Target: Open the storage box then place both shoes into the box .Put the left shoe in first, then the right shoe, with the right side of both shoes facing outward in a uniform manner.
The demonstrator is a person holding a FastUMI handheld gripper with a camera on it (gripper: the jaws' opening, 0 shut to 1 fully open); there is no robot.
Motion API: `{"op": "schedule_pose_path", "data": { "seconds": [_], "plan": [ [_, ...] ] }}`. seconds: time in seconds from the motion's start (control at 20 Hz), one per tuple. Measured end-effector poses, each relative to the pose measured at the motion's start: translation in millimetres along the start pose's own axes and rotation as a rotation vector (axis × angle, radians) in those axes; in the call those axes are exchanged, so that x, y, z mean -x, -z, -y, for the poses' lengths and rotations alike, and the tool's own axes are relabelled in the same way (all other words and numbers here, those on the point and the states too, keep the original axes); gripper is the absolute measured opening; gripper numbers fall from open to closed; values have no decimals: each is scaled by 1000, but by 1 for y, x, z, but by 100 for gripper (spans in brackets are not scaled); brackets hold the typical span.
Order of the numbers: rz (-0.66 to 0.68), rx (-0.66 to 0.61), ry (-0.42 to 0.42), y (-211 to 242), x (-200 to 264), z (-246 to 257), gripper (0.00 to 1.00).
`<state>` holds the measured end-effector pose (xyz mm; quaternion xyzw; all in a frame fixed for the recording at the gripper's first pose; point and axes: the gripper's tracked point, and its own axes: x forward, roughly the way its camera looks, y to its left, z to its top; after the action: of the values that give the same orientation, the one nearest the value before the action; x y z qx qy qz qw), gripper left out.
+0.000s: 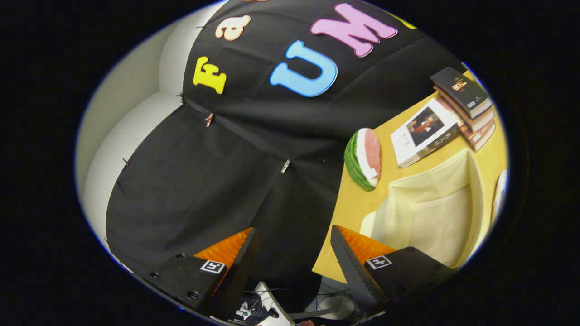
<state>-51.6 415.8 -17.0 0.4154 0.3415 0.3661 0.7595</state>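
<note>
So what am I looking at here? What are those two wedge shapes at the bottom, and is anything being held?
This is a camera riding on a hand-held two-finger gripper, looking forward along its fingers. Those wedges are its two fingers, standing apart with nothing between them, so nothing is held. The view is tilted. Ahead is mostly the booth's black cloth wall. Beyond the other finger lies a yellow wooden table carrying a translucent pale plastic storage box, a toy watermelon slice, a white-covered book and a stack of dark books.
</note>
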Motion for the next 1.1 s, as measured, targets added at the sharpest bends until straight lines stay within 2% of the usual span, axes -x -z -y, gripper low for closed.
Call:
{"op": "schedule_pose_path", "data": {
  "seconds": [0.1, 0.35, 0.55, 0.7, 0.9, 1.0, 1.05, 1.1],
  "plan": [
    [72, 67, 66, -26, 36, 21, 96],
    [217, 307, 303, -76, 135, 86, 97],
    [254, 434, 519, -96, 208, 160, 97],
    [202, 477, 662, -88, 245, 229, 97],
    [41, 460, 742, -44, 257, 314, 97],
    [-33, 444, 714, -19, 247, 333, 96],
    [-70, 449, 700, -7, 240, 341, 94],
    [-106, 462, 697, 6, 234, 351, 82]
  ]
}}
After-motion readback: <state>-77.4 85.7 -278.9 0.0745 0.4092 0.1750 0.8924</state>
